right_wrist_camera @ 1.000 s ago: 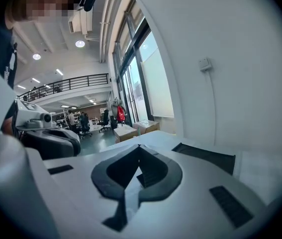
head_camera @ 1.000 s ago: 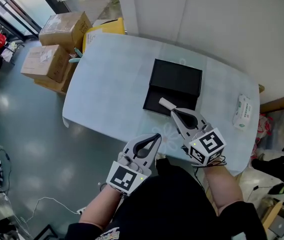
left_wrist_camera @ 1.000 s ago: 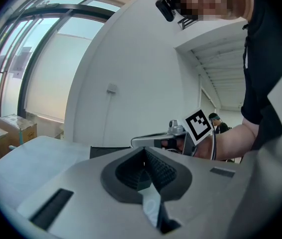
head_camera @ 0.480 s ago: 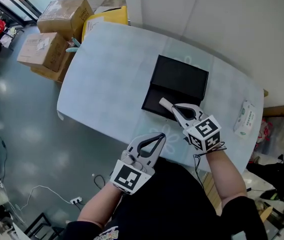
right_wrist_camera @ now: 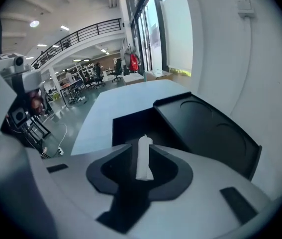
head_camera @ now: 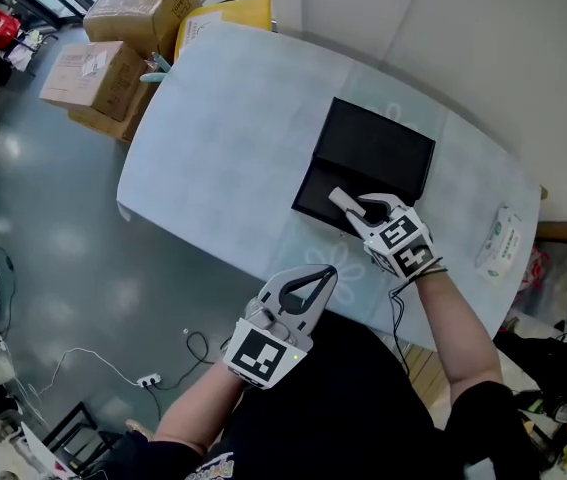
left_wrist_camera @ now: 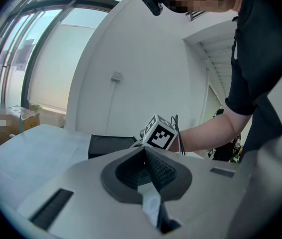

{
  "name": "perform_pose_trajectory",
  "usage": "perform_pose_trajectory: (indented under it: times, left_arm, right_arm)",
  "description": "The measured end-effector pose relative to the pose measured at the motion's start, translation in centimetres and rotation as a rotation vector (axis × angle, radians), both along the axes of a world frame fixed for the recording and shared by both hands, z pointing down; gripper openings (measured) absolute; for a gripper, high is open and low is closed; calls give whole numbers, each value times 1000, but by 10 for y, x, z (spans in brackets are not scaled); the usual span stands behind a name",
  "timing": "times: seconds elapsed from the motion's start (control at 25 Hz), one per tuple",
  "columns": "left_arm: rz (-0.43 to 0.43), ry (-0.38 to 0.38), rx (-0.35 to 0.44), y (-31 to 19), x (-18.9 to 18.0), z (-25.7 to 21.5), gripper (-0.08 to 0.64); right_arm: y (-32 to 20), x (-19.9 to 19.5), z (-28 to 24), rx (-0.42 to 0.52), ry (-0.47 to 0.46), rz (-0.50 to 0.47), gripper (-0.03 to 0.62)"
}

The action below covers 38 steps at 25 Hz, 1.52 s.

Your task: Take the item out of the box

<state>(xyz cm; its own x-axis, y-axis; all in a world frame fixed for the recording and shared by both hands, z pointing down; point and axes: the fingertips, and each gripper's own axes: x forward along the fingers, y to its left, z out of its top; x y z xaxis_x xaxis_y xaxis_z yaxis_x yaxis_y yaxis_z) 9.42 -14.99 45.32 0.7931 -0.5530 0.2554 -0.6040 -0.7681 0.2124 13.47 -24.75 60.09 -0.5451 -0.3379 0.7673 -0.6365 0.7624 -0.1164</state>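
An open black box (head_camera: 378, 148) lies on the pale table (head_camera: 213, 158), its lid (right_wrist_camera: 208, 128) folded back and its tray (right_wrist_camera: 131, 123) toward me. My right gripper (head_camera: 358, 212) hovers over the tray's near edge. A slim white item (head_camera: 340, 200) sticks out between its jaws, and in the right gripper view the white item (right_wrist_camera: 143, 158) still sits against the pads while the jaws are opening. My left gripper (head_camera: 326, 272) hangs over the table's near edge with its jaws shut and nothing held. The left gripper view shows the box (left_wrist_camera: 106, 145) and the right gripper's marker cube beyond.
Cardboard boxes (head_camera: 113, 38) and a yellow container (head_camera: 225, 20) stand on the floor past the table's far left corner. A white tissue packet (head_camera: 500, 238) lies at the table's right end. Cables run across the grey floor on the left.
My right gripper has moved forward with the white item, from the table's near side to over the box tray. The left gripper has hardly shifted.
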Motion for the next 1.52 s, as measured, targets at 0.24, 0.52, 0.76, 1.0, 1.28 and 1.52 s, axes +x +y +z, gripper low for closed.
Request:
perform_pose_trajectory:
  times: [0.24,0.52,0.76,1.0,1.28,1.52]
  left_arm:
    - [-44,-15,-19,1,-15,2,9]
    - [-94,-23,-38,1,-31,5,9]
    - [-133,-19,-54,4,-45,8,9]
    - [-143,-19,-58,4,-52,9,9]
    - [-143,-14,-48,9,-55,1,9]
    - [-119,-20,-26,15,-55,-8,9]
  right_arm:
    - [-4,2,30,-55,142,-58,137]
    - [-5,1,55,-107,235,-97,150]
    - [-4,-3,71,-116,261,-117,150]
    - [-6,-7,69,-121,256,-108,149]
    - [-7,-2,60,-91,247,-62,146]
    - [-7,-3,35,-42,184,-1,146]
